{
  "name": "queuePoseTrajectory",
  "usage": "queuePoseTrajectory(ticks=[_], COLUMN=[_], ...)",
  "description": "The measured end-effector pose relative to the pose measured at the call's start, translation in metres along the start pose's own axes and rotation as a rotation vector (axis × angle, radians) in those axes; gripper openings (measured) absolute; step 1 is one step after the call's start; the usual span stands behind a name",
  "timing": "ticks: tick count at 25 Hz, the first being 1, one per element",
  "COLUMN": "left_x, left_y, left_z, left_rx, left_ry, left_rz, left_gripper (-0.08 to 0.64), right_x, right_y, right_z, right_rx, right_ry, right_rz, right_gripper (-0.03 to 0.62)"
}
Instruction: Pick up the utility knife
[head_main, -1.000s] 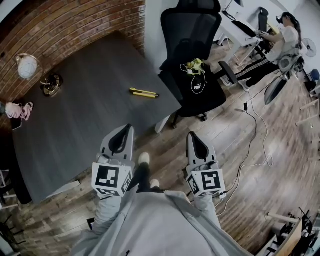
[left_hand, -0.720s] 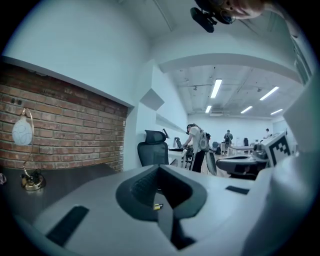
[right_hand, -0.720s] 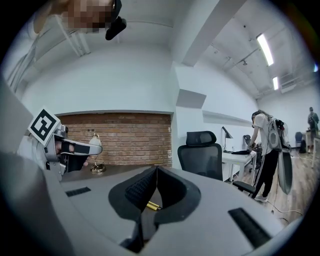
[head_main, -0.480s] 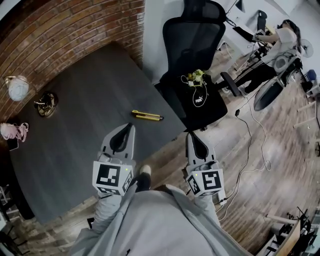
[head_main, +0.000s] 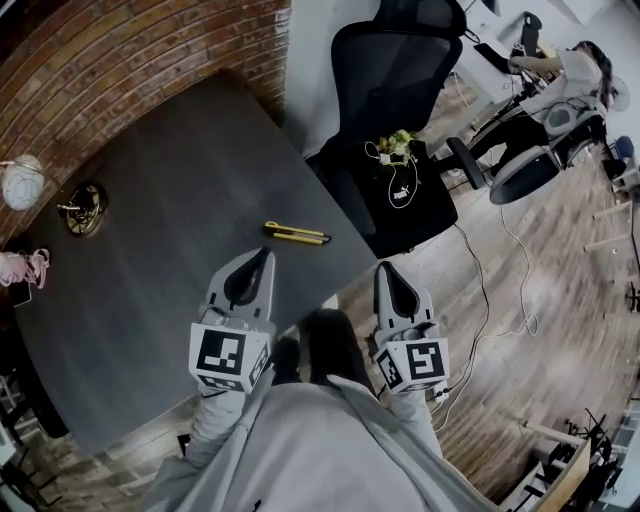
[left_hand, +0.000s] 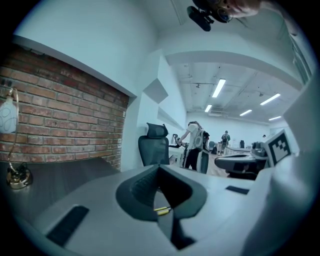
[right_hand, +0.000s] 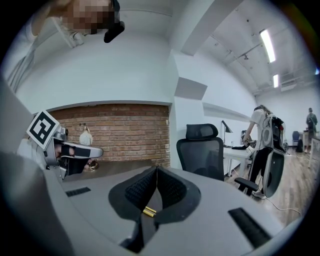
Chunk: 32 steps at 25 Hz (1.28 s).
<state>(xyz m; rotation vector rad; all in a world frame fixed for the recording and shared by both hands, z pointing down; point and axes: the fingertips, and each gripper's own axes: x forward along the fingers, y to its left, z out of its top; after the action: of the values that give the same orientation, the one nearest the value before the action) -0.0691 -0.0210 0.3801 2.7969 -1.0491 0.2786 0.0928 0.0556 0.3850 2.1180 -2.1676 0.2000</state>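
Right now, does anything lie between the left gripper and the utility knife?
No. In the head view, only bare dark table separates the shut left gripper from the utility knife.

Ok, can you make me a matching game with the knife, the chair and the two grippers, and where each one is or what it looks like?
Things:
1. utility knife
2. office chair
3. left gripper
4. right gripper

Clues:
A. by the table's corner, over the wooden floor
B. yellow, lying on the table
C. shut, its tip over the table
D. black, with a white cable on its seat

Pairs: 1-B, 2-D, 3-C, 4-A
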Motion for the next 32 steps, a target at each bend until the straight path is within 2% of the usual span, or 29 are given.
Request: queuePoseTrajectory(ticks=[8,20,26,32], left_x=[0.033,0.099,0.115,0.117], left_y=[0.02,0.044,0.047,0.051], left_z=[0.006,0.037,0.048,0.055], left_rx=[-0.01,-0.023,-0.036,-0.029], left_ry=[0.007,-0.004,-0.027,-0.023], left_rz=[0.085,0.263,0.357,0.391], left_gripper=[0.018,0.018,0.018,0.018], right_x=[0.053,0.149,0.174,0.184], right_y=[-0.02,-0.059,-0.076,-0.074], right_z=[0.005,0.03,0.042,0.046], right_rx=[-0.005,-0.02,-0.041,-0.032], right_ry=[-0.002,-0.022,-0.031,-0.031], right_rz=[0.084,0.301,0.392,0.432], right_gripper=[0.018,0.018,0.018,0.018])
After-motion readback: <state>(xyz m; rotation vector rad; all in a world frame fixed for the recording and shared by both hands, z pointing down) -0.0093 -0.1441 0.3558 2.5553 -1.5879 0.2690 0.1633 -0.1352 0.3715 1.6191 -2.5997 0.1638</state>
